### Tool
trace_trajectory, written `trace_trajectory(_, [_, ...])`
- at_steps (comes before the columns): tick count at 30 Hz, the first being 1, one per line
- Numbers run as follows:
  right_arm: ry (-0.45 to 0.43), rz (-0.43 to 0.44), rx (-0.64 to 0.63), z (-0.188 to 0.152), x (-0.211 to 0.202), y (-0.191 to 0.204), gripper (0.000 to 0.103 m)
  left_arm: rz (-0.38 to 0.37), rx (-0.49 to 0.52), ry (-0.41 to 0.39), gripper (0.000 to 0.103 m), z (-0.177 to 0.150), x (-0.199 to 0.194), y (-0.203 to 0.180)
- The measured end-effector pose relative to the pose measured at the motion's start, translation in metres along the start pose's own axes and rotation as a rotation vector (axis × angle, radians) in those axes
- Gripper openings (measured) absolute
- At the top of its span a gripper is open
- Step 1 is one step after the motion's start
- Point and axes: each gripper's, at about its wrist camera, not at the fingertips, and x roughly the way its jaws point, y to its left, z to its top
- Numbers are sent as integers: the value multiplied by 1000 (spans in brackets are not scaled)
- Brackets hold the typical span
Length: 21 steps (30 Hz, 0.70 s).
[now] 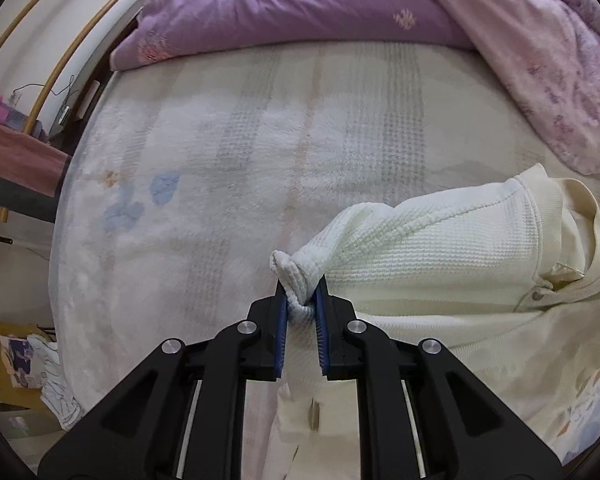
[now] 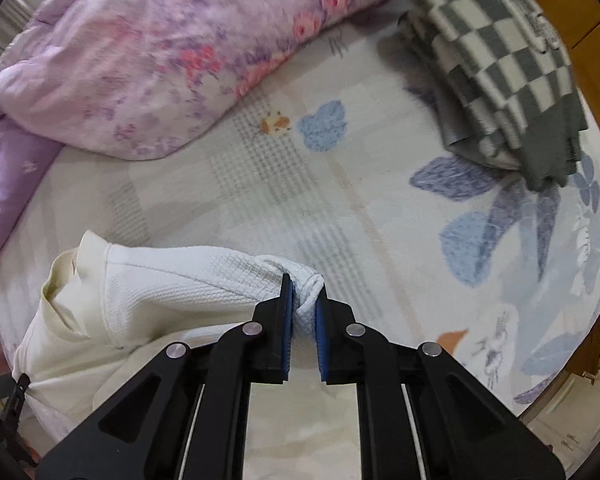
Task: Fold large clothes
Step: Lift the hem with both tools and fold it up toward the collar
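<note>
Both the left gripper (image 1: 302, 300) and the right gripper (image 2: 303, 300) had their fingers clamped on bunched corners of the cream shirt (image 1: 440, 248) above the bed (image 1: 220, 152), apparently mid-lift, so spreading it flat looked next.

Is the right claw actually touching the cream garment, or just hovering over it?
Touching. The right wrist view shows the right claw shut on a bunched fold of the cream garment, fabric pinched between both blue pads.

Both wrist views look steeply down, close over the bed (image 1: 220, 160); both share the cream garment (image 1: 440, 248).
</note>
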Motion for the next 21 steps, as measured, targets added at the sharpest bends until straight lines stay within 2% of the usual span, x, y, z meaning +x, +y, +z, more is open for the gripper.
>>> trace_trajectory(3, [-36, 23, 2, -27, -29, -10, 9, -4, -1, -44, 12, -21, -30, 9])
trace_trajectory(6, [-86, 47, -15, -52, -61, -17, 9, -40, -31, -75, 12, -52, -62, 24])
trace_trajectory(9, [-145, 97, -52, -92, -93, -32, 9, -65, -44, -104, 12, -87, -89, 37])
trace_trajectory(13, [-205, 110, -156, -153, -115, -52, 9, -83, -30, -128, 12, -143, -111, 52])
trace_trajectory(18, [-146, 131, -169, -235, -105, -90, 9, -77, -46, -66, 11, -227, -109, 67])
trace_trajectory(21, [-41, 113, -110, -281, -72, -116, 9, -60, -70, 34, 11, -279, -82, 74])
